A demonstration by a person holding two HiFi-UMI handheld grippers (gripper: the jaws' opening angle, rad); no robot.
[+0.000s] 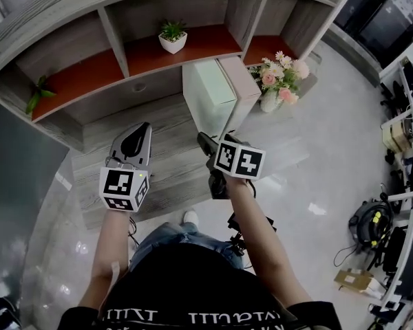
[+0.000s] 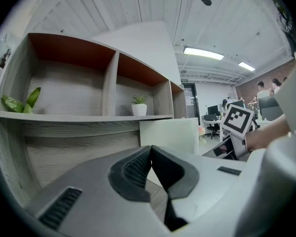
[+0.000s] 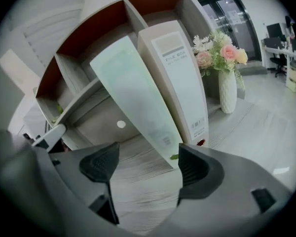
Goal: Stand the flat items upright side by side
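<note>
Two upright file boxes (image 1: 208, 95) (image 1: 239, 81) | two hand-held grippers (image 2: 150, 151) (image 3: 143, 164) | one flower vase (image 1: 269, 102)

Your counter (image 1: 162, 126) is grey wood grain; on it two file boxes stand upright, side by side and touching, the pale green box (image 1: 208, 95) on the left, the beige box (image 1: 242, 81) on the right; just beside the beige one sits a white vase of flowers (image 1: 269, 102); the red-brown shelf (image 1: 89, 78) above carries a small potted plant (image 1: 173, 36) in its middle bay and a leafy sprig (image 1: 38, 93) in the left bay.
</note>
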